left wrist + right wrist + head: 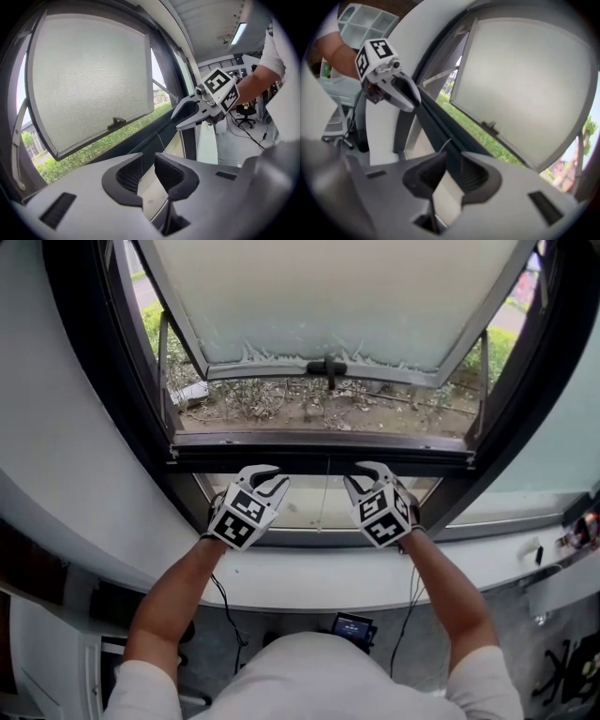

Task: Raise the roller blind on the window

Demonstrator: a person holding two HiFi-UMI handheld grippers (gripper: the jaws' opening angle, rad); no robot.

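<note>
The pale woven blind panel (337, 296) fills the tilted-out window frame, with a small dark handle (328, 367) on its bottom bar. It also shows as the blind panel (89, 79) and the blind panel (525, 89). A thin cord (324, 488) hangs in front of the lower pane (300, 512). My left gripper (270, 474) is held just left of the cord, below the dark crossbar (319, 457). Its jaws stand a little apart, and nothing lies between them in the left gripper (149, 176). My right gripper (370, 472) is just right of the cord. The right gripper (452, 176) also shows a gap with nothing gripped.
A white sill (309, 582) runs under the window, with black cables hanging below it. A small device with a screen (353, 624) lies near the person's body. Shrubs and bare ground (309, 404) show outside. An office chair (246, 112) stands behind.
</note>
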